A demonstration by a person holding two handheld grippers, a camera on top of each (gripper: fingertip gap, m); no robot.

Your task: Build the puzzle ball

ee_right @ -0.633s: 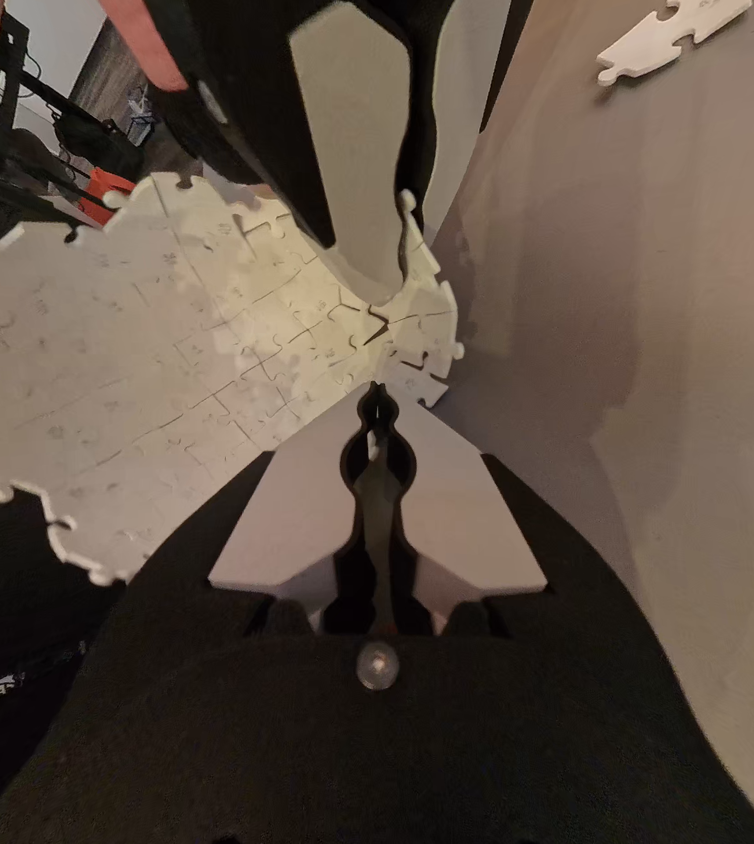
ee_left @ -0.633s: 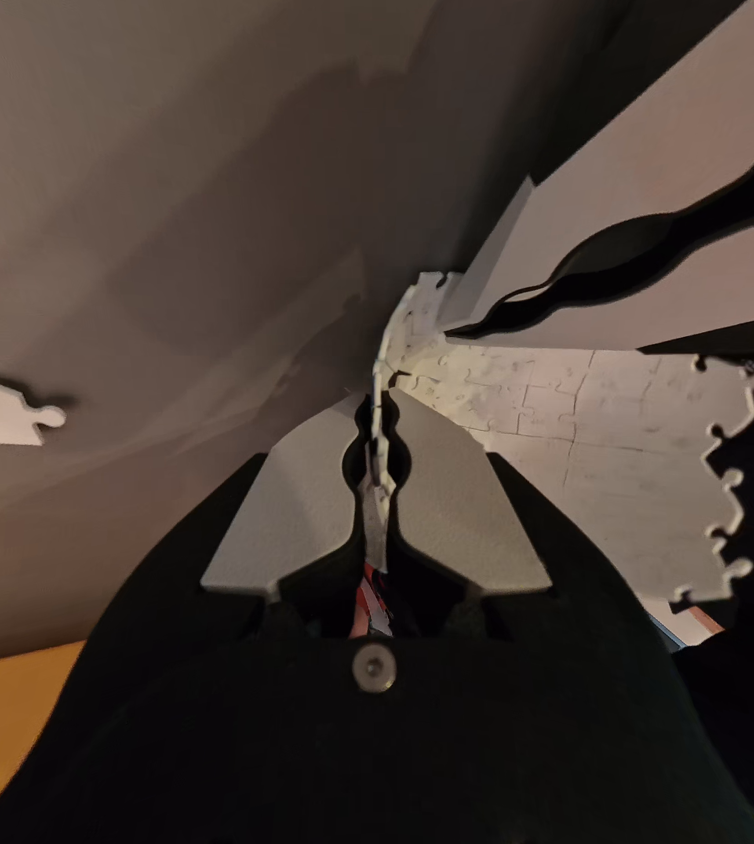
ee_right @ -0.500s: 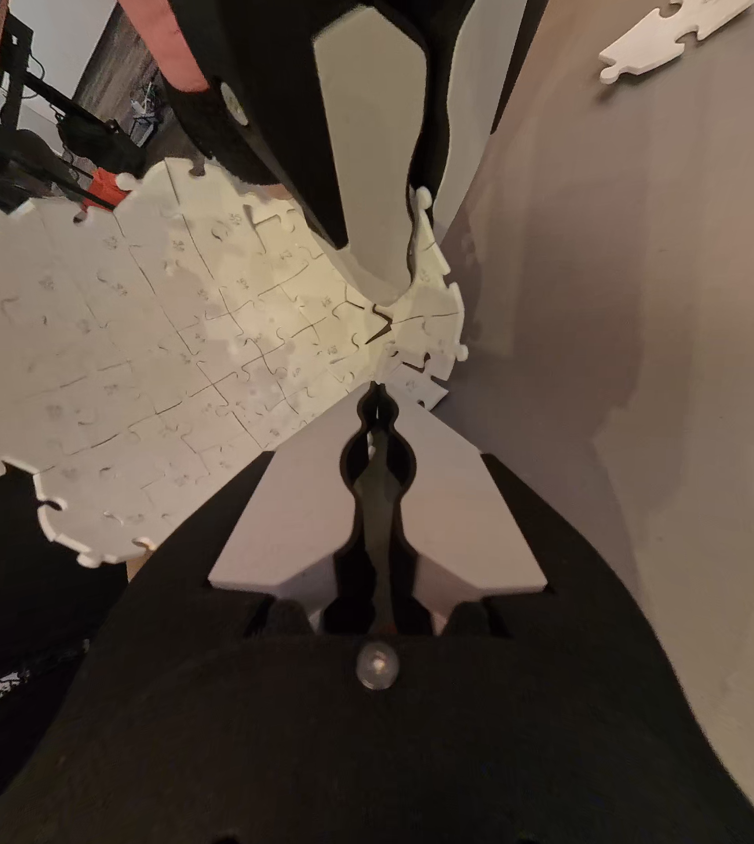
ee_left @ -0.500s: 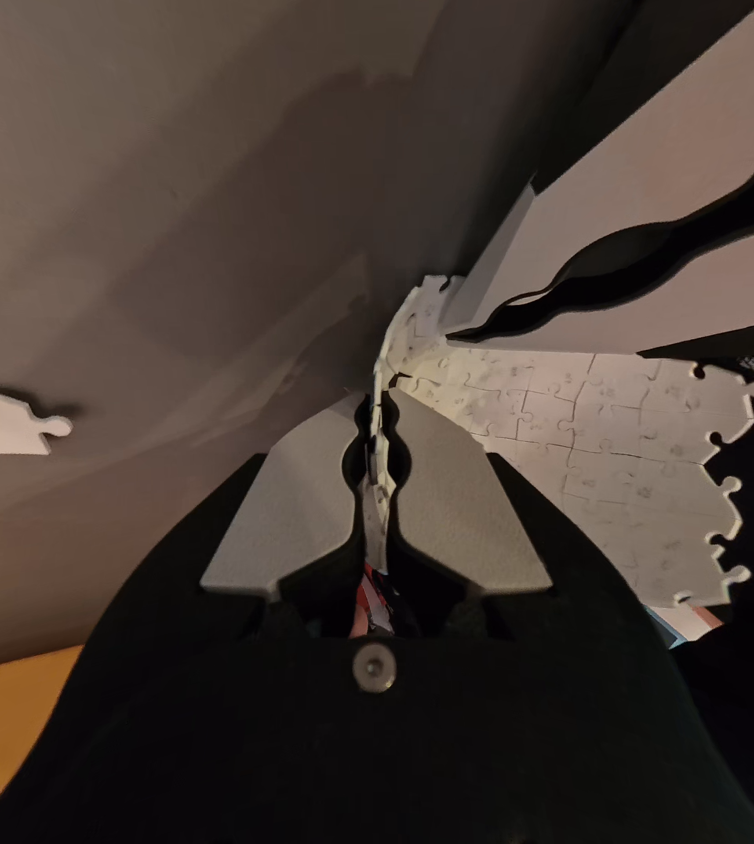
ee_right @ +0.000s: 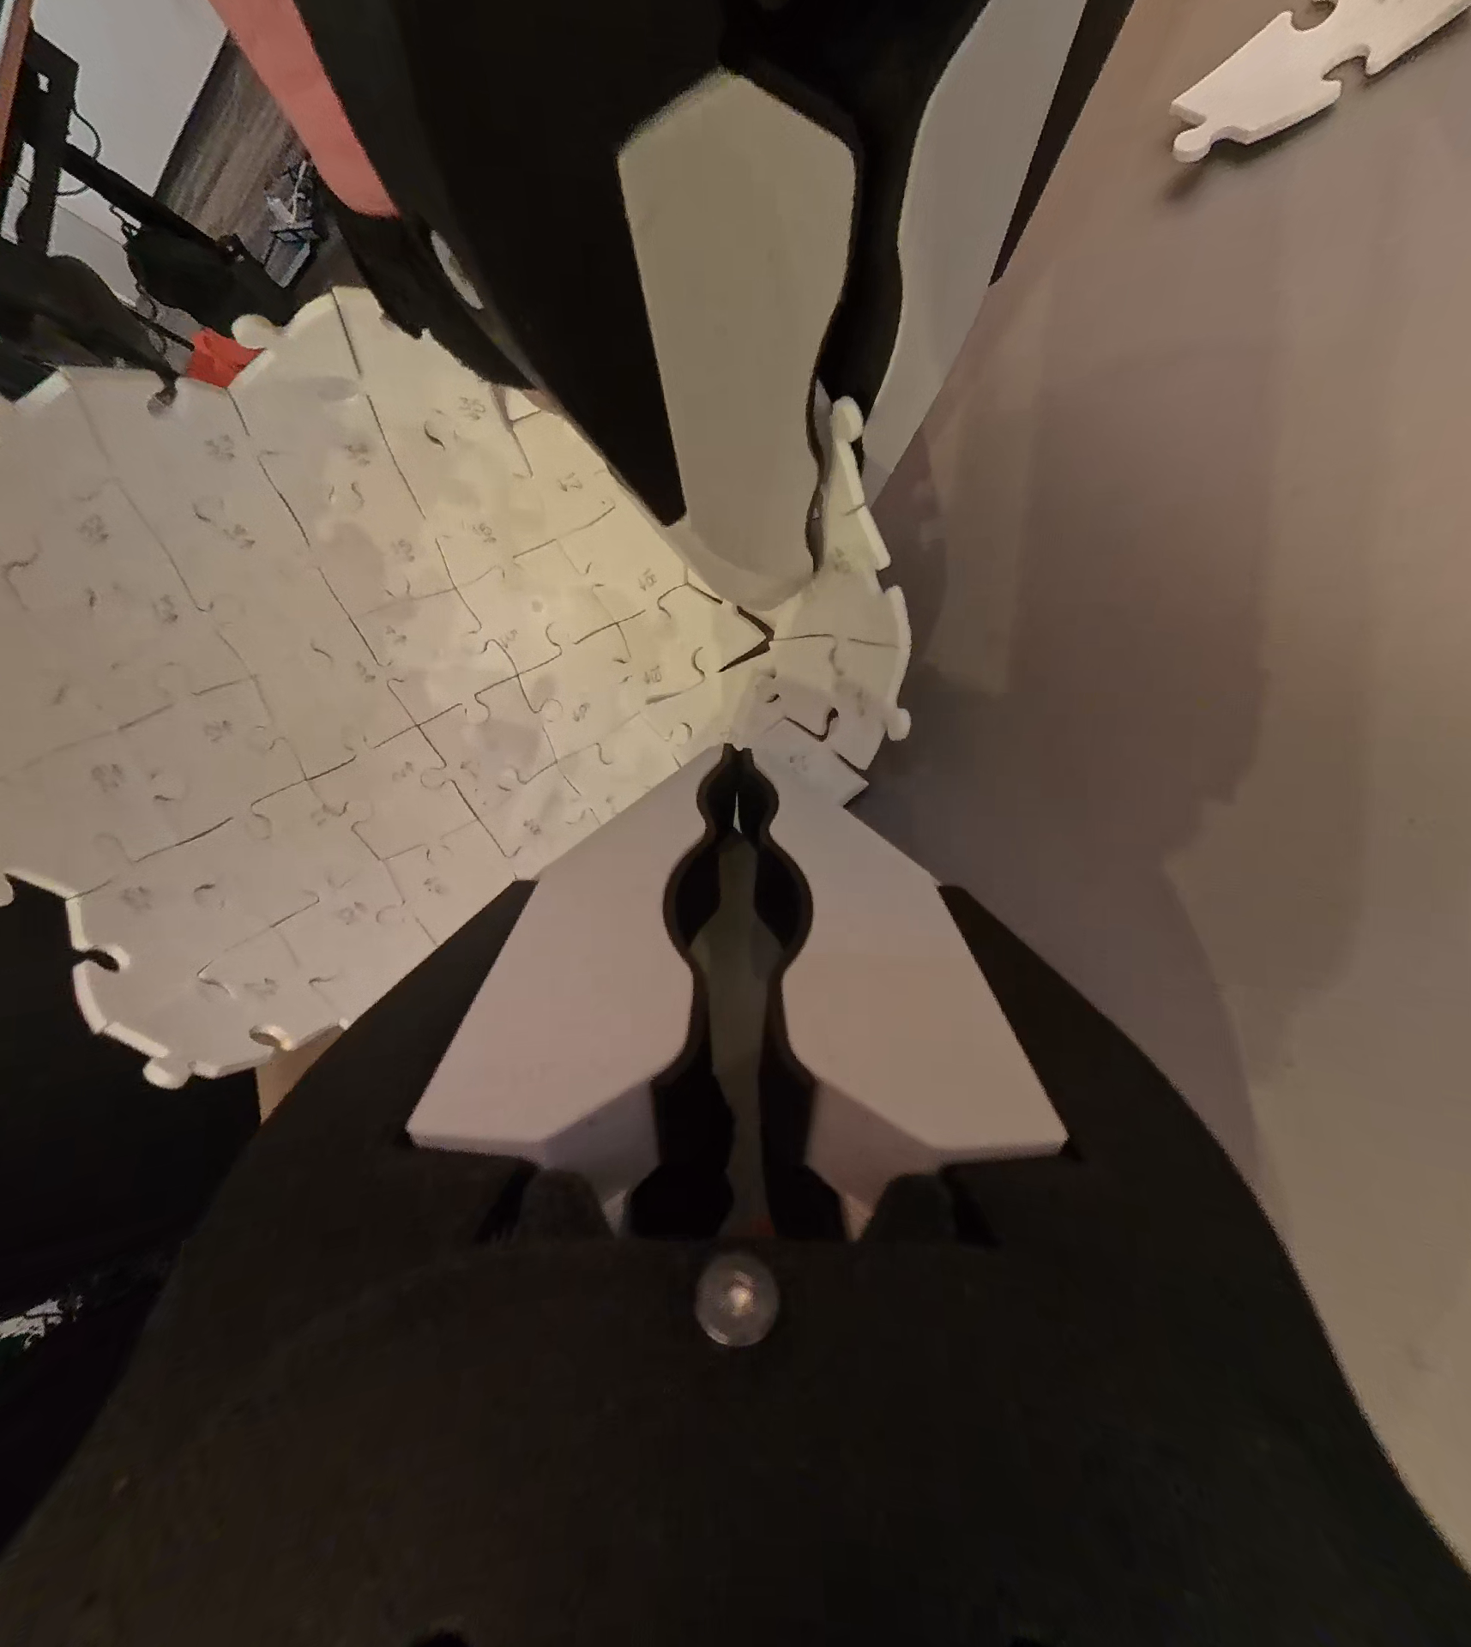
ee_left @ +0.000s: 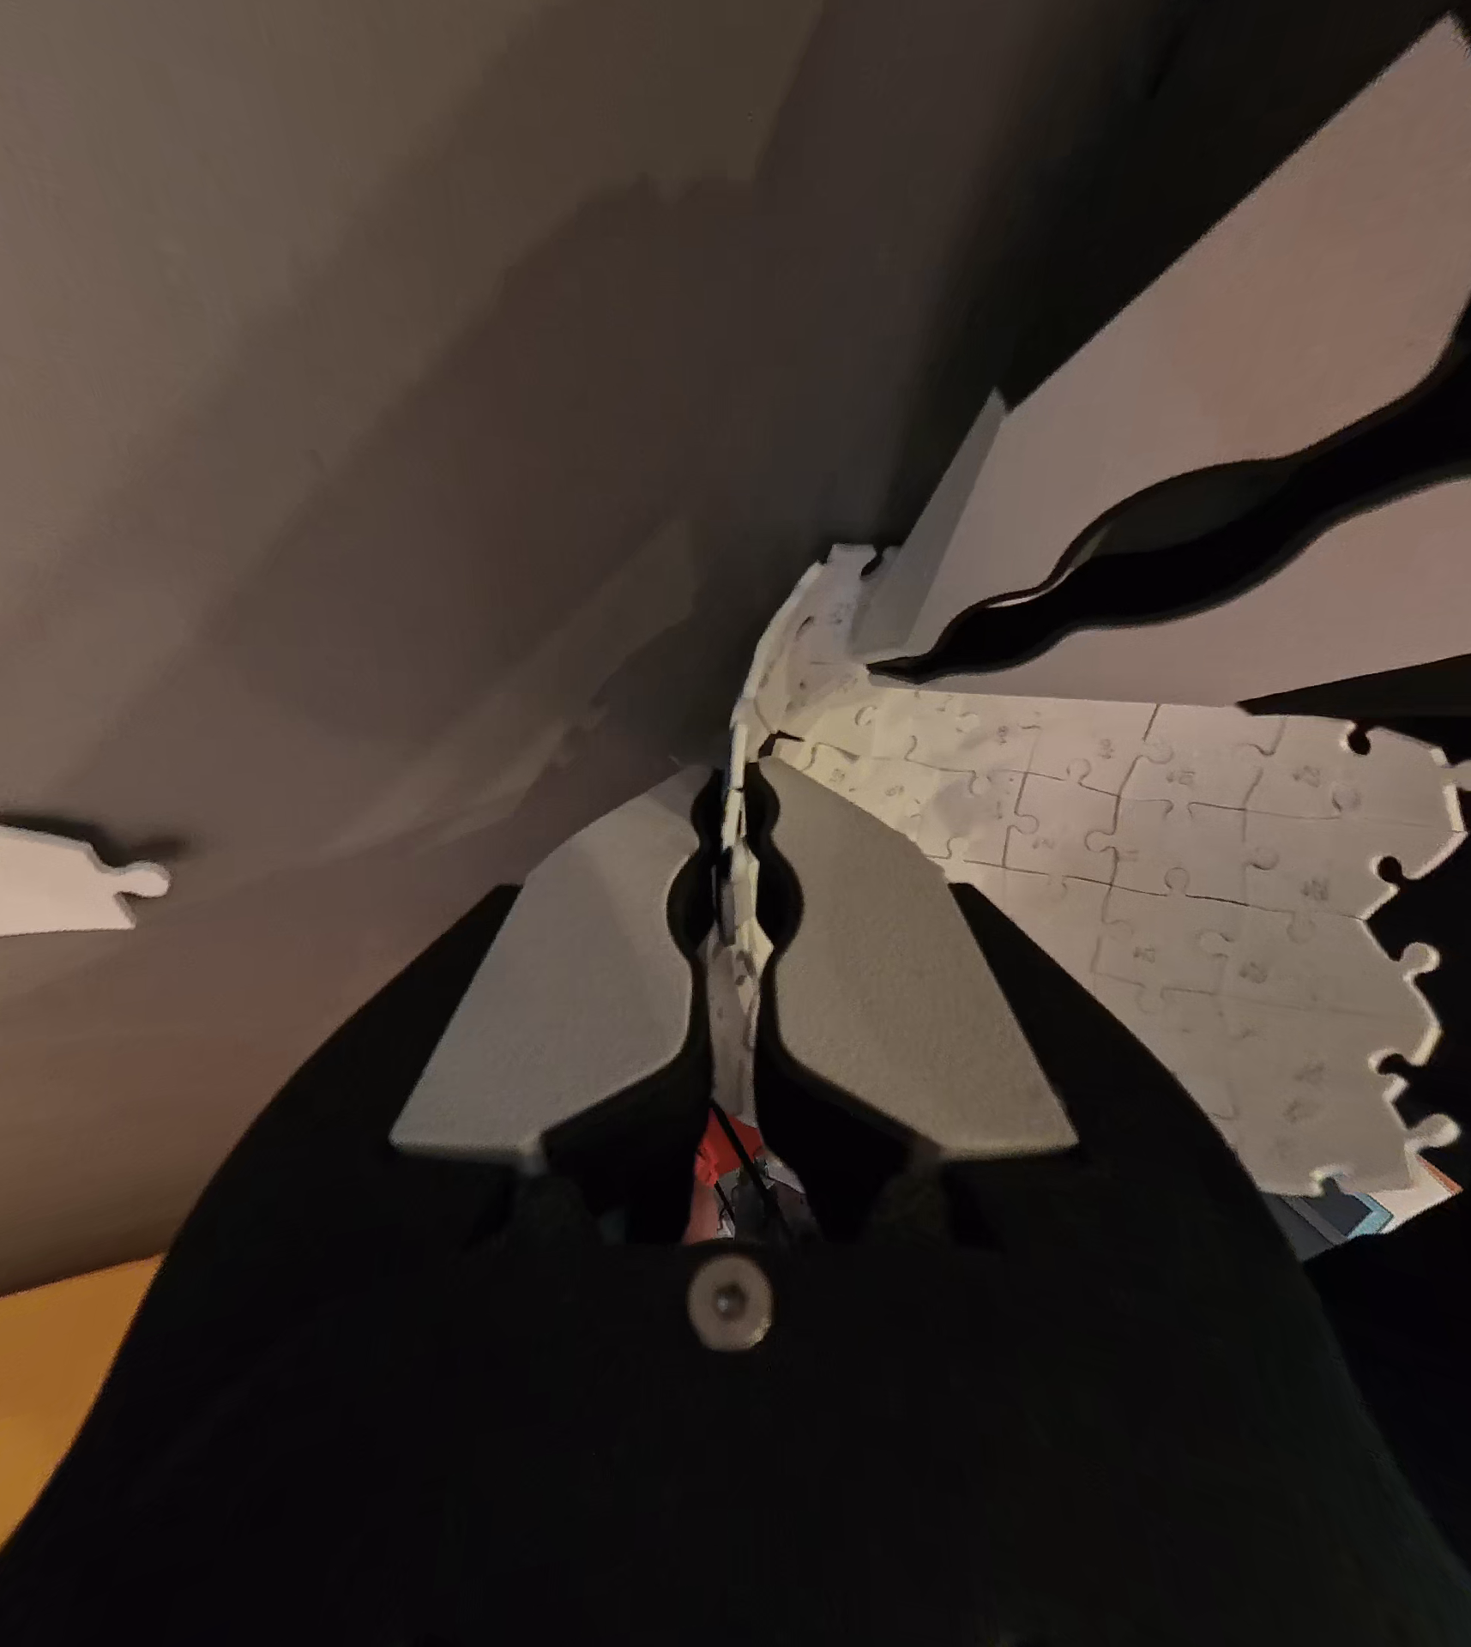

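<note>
A curved white sheet of joined puzzle pieces (ee_left: 1177, 891) (ee_right: 286, 677) hangs in the air above the grey table. My left gripper (ee_left: 736, 784) is shut on the sheet's near edge, which runs between its fingers. My right gripper (ee_right: 739, 766) is shut on the same sheet a short way along its edge. Each gripper also shows in the other's view: the right one (ee_left: 1248, 499) at the upper right of the left wrist view, the left one (ee_right: 740, 294) at the top of the right wrist view. A small gap (ee_right: 749, 633) shows between pieces where the two grips meet.
A loose strip of joined white pieces (ee_left: 27, 882) (ee_right: 1302, 71) lies on the grey table (ee_left: 357, 446). A yellow surface (ee_left: 10, 1390) shows at the lower left of the left wrist view. Dark furniture and a red object (ee_right: 219, 356) stand beyond the table. The tips of both grippers are at nearly the same place.
The puzzle sheet has swung and flexed between the two grippers, and more of its inner face now shows. Both grips have held. The loose strip has shifted slightly in view.
</note>
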